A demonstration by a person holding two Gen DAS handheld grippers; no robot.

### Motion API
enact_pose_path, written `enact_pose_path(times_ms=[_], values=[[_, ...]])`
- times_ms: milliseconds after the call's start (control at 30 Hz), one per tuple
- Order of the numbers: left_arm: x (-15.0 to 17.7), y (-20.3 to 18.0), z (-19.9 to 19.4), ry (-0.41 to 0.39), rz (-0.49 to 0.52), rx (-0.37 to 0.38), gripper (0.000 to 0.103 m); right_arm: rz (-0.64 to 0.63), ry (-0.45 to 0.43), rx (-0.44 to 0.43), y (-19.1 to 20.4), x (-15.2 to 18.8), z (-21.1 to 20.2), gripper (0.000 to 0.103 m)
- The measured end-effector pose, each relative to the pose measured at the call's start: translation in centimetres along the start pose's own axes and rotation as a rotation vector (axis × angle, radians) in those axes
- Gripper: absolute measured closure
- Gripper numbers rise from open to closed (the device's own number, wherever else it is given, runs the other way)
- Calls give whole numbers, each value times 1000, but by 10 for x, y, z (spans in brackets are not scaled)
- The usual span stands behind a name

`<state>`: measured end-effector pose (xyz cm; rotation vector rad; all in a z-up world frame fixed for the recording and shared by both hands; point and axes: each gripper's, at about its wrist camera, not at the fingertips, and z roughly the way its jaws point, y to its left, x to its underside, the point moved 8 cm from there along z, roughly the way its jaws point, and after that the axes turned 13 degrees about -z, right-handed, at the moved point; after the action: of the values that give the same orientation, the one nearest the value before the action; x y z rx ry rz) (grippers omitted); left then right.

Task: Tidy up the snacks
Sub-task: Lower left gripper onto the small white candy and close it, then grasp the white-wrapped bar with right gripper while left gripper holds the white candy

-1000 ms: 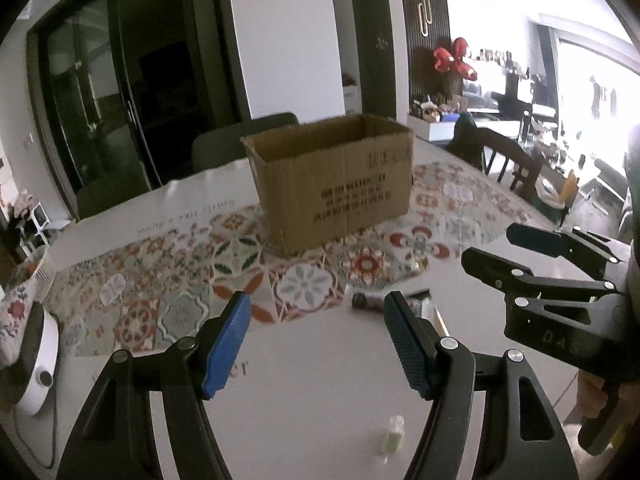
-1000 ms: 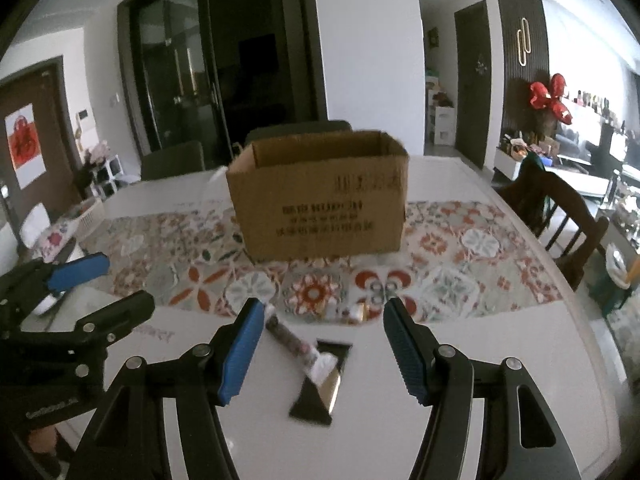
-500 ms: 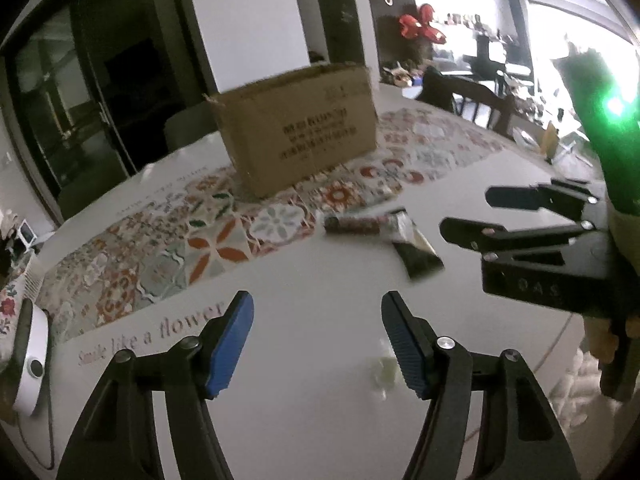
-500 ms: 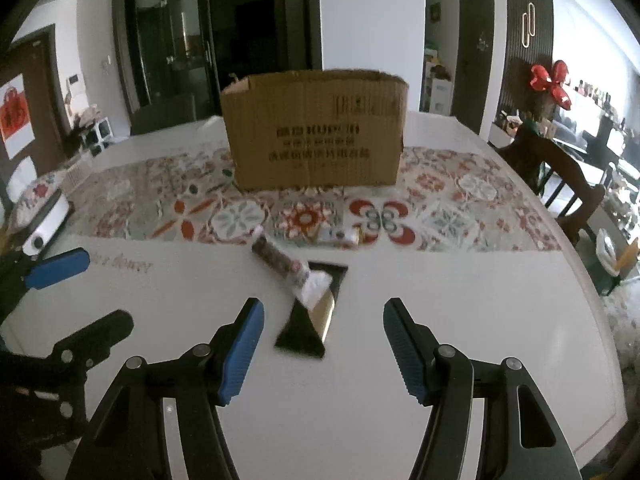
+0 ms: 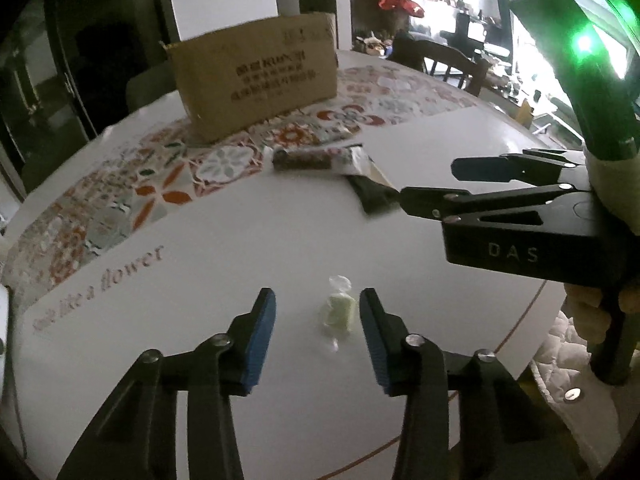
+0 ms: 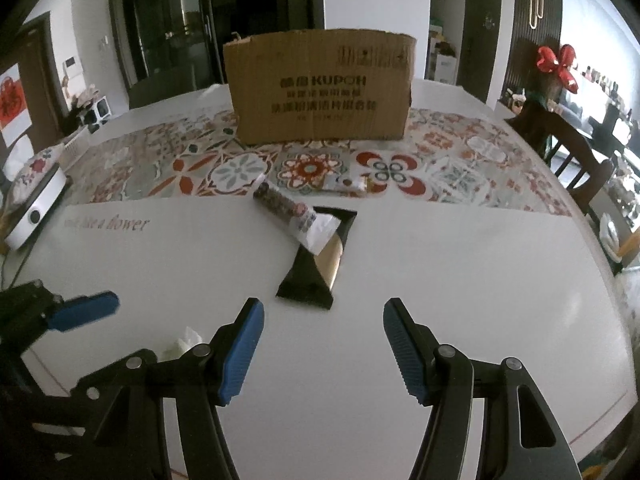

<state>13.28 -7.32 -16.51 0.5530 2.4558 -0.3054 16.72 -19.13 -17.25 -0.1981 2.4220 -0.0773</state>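
Note:
A small pale-green wrapped candy (image 5: 339, 312) lies on the white table between the blue pads of my left gripper (image 5: 318, 320), nearer the right pad. The jaws are closing, and the pads do not press on it. My right gripper (image 6: 323, 338) stands open just short of a black and gold snack packet (image 6: 316, 268). A patterned snack tube (image 6: 288, 210) lies across that packet's far end. A small wrapped bar (image 6: 348, 185) rests on the patterned runner beyond. The open cardboard box (image 6: 320, 88) stands at the back.
A floral runner (image 6: 224, 164) crosses the white round table (image 6: 460, 264). A white appliance (image 6: 34, 204) sits at the left edge. Dark wooden chairs (image 6: 568, 144) stand to the right, and the table's near rim (image 5: 516, 336) is close by the right gripper's hand.
Both grippers have come down toward the table. The left jaws have narrowed and now straddle the candy. The right gripper has come closer to the black packet with its jaws unchanged.

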Motion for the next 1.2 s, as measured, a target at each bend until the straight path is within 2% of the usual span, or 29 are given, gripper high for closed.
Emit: enact_pose_path(times_ms=[267, 400, 833, 1200], values=[[8, -2, 16, 53, -10, 31, 78, -1, 24, -13, 4, 4, 6, 40], [9, -3, 21, 65, -16, 43, 83, -6, 36, -20, 5, 5, 9, 40], [6, -2, 29, 62, -31, 55, 84, -11, 60, -36, 8, 7, 18, 40], [-23, 12, 24, -2, -111, 31, 84, -44, 37, -42, 8, -7, 21, 40]])
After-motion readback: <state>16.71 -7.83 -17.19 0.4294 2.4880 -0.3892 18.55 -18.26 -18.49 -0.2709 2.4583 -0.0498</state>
